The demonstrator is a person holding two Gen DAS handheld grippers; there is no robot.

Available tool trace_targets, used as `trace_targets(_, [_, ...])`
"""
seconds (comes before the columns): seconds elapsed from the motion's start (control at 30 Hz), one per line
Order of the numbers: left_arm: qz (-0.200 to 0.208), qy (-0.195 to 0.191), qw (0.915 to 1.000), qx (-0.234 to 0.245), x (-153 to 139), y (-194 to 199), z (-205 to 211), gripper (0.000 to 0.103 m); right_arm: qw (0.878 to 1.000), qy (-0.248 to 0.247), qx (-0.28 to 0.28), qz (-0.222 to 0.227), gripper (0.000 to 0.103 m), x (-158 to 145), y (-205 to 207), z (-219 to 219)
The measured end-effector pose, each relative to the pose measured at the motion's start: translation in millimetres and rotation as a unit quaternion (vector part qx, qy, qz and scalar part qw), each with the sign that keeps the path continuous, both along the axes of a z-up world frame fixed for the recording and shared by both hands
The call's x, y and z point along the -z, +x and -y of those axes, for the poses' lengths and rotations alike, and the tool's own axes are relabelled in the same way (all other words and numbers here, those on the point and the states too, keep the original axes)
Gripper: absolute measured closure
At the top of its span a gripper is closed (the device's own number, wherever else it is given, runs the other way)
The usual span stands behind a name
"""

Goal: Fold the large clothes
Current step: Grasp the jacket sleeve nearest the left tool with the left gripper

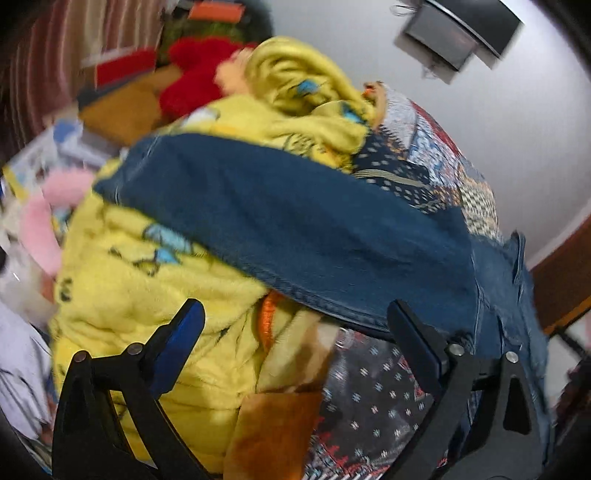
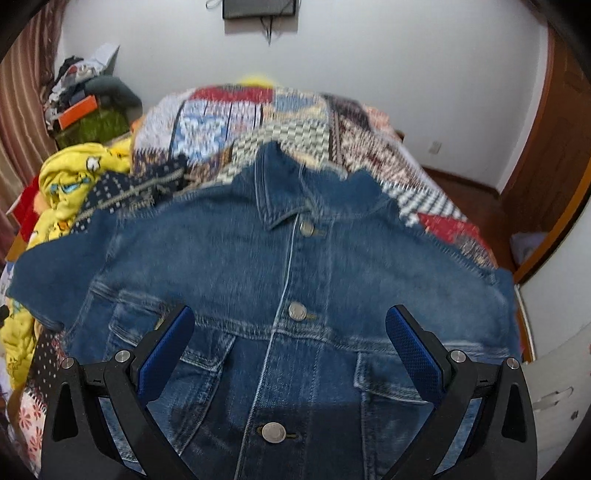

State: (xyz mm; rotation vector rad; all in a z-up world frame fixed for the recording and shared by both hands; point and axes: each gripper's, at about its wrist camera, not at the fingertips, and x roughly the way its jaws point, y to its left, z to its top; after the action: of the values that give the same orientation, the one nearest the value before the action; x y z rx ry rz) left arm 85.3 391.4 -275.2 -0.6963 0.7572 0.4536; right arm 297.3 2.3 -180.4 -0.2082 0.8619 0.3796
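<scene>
We see a dark blue denim jacket lying front side up on a bed covered with a multicoloured patchwork quilt. Its collar points toward the far white wall, its metal buttons run down the closed front, and both sleeves stretch out to the sides. The left sleeve reaches across the quilt onto a fluffy yellow blanket with cartoon prints bunched at the bed's left side.

Our right claw hangs above the jacket's chest with its blue-padded fingers spread wide; nothing is pinched between them, and the chest pocket flaps show between and below them.

Our left claw is also spread wide and empty, with no cloth between the pads. It is tilted over the border of the yellow blanket and the quilt, with the sleeve's lower hem just ahead of its fingertips. Whether the right-hand finger touches the denim we cannot tell, since the view is blurred.

Beyond the blanket lie a red plush item and a pink fuzzy piece. A dark framed panel hangs on the wall.
</scene>
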Motion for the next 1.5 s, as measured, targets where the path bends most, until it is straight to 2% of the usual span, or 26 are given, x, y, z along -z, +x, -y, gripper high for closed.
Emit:
trace_targets(0.1, [0.015,-0.058,0.9981,-0.015,14,1,-21,0.017,1.000,-0.005,-0.002,-0.009,0.000,6,3,0])
trace_targets(0.13, [0.022,-0.073,0.9969,-0.020,18,2,-29,0.018,1.000,-0.006,-0.002,-0.011,0.000,7,5,-2])
trace_targets(0.27, [0.028,-0.101,0.9935,-0.045,31,10,-55,0.021,1.000,-0.011,-0.004,-0.020,0.000,10,8,-2])
trace_targets(0.37, [0.027,-0.137,0.9879,-0.068,45,15,-74,0.035,1.000,-0.011,-0.004,-0.020,0.000,9,9,-2])
trace_targets(0.43, [0.022,-0.143,0.9860,-0.082,49,17,-81,0.047,1.000,-0.010,-0.003,-0.020,0.000,9,10,-4])
trace_targets(0.5, [0.020,-0.146,0.9848,-0.092,48,15,-82,0.053,1.000,-0.011,-0.002,-0.020,0.000,9,11,-3])
trace_targets(0.6, [-0.001,-0.126,0.9879,-0.090,37,15,-78,0.077,1.000,-0.009,0.000,-0.020,0.000,8,10,-2])
trace_targets(0.7, [-0.014,-0.100,0.9921,-0.075,20,17,-72,0.087,1.000,-0.003,0.001,-0.019,0.000,6,9,-1])
trace_targets(0.87, [-0.010,-0.037,0.9974,-0.061,-28,20,-59,0.090,1.000,0.011,-0.003,-0.013,0.000,-3,5,4])
trace_targets(1.1, [0.042,0.054,0.9973,-0.027,-117,52,-26,0.096,1.000,0.024,-0.007,0.010,0.000,-17,0,21])
trace_targets(1.2, [0.073,0.098,0.9926,0.000,-159,72,4,0.096,0.999,0.028,-0.006,0.019,0.000,-24,-1,31])
trace_targets(1.27, [0.093,0.111,0.9894,0.017,-179,85,23,0.096,0.999,0.030,-0.005,0.025,0.000,-28,-2,40])
trace_targets(1.5, [0.155,0.130,0.9735,0.107,-235,143,117,0.097,0.999,0.037,0.006,0.031,0.000,-33,3,72])
